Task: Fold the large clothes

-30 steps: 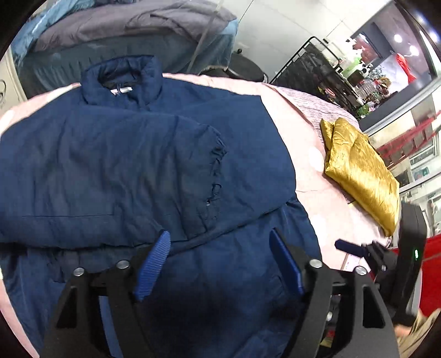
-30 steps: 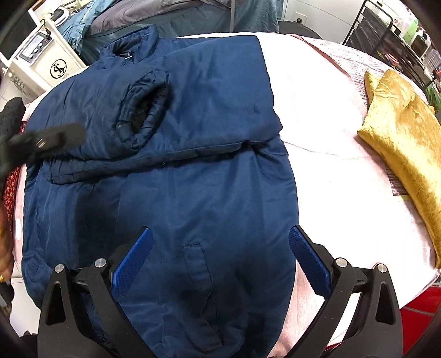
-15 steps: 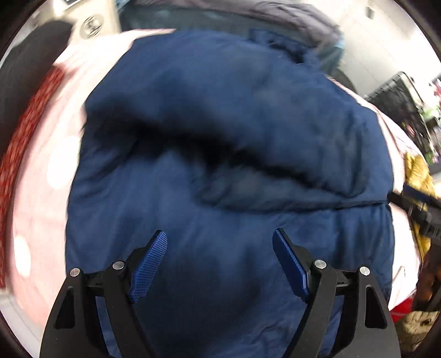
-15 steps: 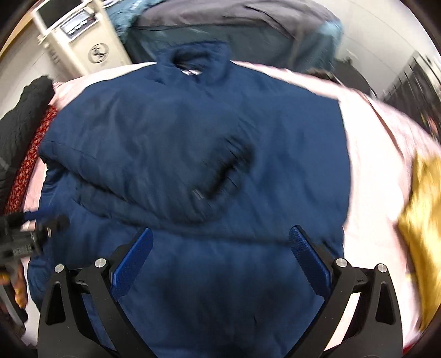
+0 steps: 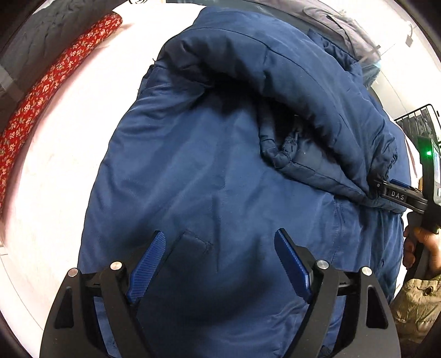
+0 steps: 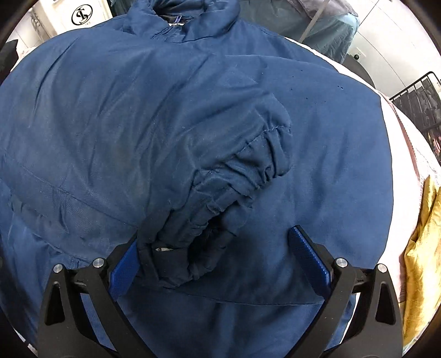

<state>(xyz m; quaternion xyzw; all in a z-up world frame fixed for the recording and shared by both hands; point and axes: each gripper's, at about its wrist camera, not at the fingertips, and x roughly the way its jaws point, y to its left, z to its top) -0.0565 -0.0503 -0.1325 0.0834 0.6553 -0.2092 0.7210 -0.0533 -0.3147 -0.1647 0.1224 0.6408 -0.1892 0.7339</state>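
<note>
**A:** So why is the jacket (image 6: 110,110) laid out like that? Flat on the bed (image 5: 69,132), collar (image 6: 179,24) at the far end, both sleeves pulled across the chest.

**B:** My guess is it's the usual fold: sleeves in first so the body is a neat rectangle, then the hem comes up. The hem half lies nearest the person, so that's probably next.

**A:** And the right gripper (image 6: 220,253)? It's right down on the fabric.

**B:** Yeah, low and pointing up the jacket toward the collar. Jaws wide, with the gathered cuff (image 6: 234,187) of the top sleeve bunched between them. The left pad looks to be touching the cuff, the right one is clear of it, so nothing is clamped. From the other camera its tip sits at the sleeve's edge, level with the bed.

**A:** Left gripper (image 5: 220,261)?

**B:** Hangs over the lower body of the jacket, tilted down, jaws wide too, holding nothing. There's a small stitched patch (image 5: 193,243) just beyond its tips. Can't tell if it touches the cloth.

**A:** Other stuff around?

**B:** A gold cloth (image 6: 421,247) off to the right of the jacket, a red floral cloth (image 5: 49,82) along the left edge of the bed. Both well clear of the fold.
</note>
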